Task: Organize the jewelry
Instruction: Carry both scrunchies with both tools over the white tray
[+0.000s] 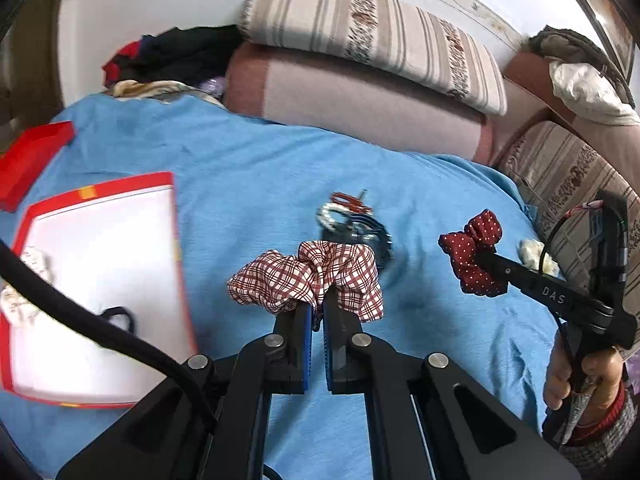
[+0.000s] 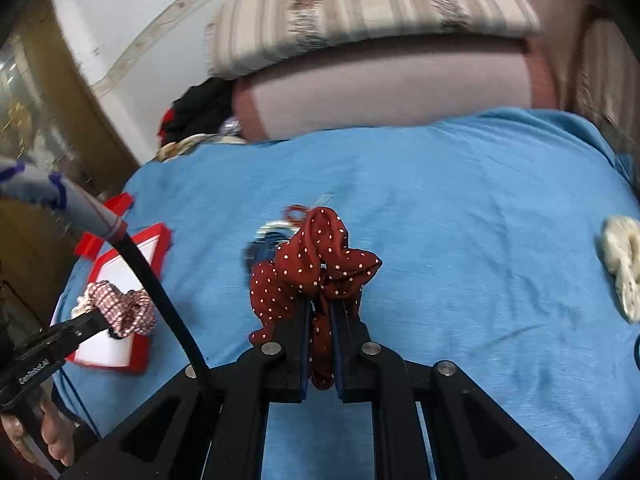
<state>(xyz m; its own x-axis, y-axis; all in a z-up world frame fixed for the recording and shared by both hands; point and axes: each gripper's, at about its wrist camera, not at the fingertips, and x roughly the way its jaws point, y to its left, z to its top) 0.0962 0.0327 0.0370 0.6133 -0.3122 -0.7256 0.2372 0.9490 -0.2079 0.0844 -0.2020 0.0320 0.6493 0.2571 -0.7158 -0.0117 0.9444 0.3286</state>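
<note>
My left gripper (image 1: 318, 308) is shut on a red-and-white plaid scrunchie (image 1: 308, 280), lifted off the blue bedspread (image 1: 240, 160). To its right, my right gripper (image 1: 486, 258) is shut on a dark red polka-dot scrunchie (image 1: 476, 252), also held in the air. In the right wrist view the polka-dot scrunchie (image 2: 316, 256) bunches between the right gripper's (image 2: 320, 304) pads, and the left gripper (image 2: 102, 316) holds the plaid scrunchie (image 2: 124, 308) over the red-rimmed white box (image 2: 120, 356). A small pile of bracelets and hair ties (image 1: 352, 220) lies on the bed beyond both.
The open box (image 1: 104, 248) at left holds a cream scrunchie (image 1: 20, 292) and a black hair tie (image 1: 118, 316). Its red lid (image 1: 28, 160) lies behind. Another cream scrunchie (image 2: 622, 256) rests far right. Striped pillows (image 1: 360, 28) and folded blankets line the back.
</note>
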